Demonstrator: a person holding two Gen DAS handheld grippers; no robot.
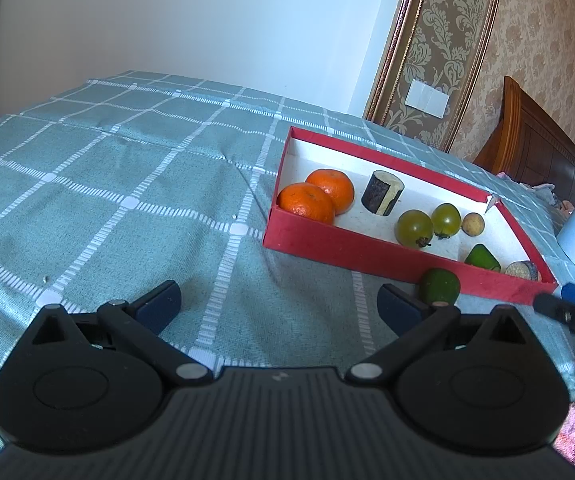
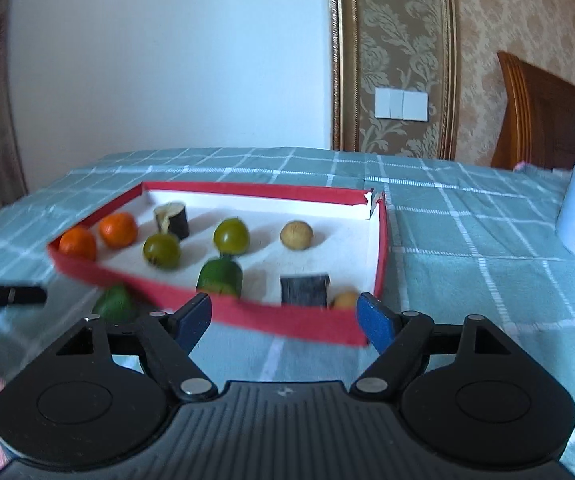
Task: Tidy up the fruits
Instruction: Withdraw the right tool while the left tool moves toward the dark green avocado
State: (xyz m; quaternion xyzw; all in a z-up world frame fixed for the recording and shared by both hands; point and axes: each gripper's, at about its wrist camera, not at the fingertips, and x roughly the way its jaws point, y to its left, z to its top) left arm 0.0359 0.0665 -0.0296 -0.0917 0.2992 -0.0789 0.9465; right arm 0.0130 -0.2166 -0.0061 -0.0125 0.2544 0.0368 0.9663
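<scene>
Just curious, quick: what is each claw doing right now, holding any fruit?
Left claw: open, holding nothing.
Right claw: open, holding nothing, just in front of the red box.

Both grippers (image 1: 279, 308) (image 2: 283, 316): black ribbed bodies, silver pivots, blue pads; possibly pink sleeve.
</scene>
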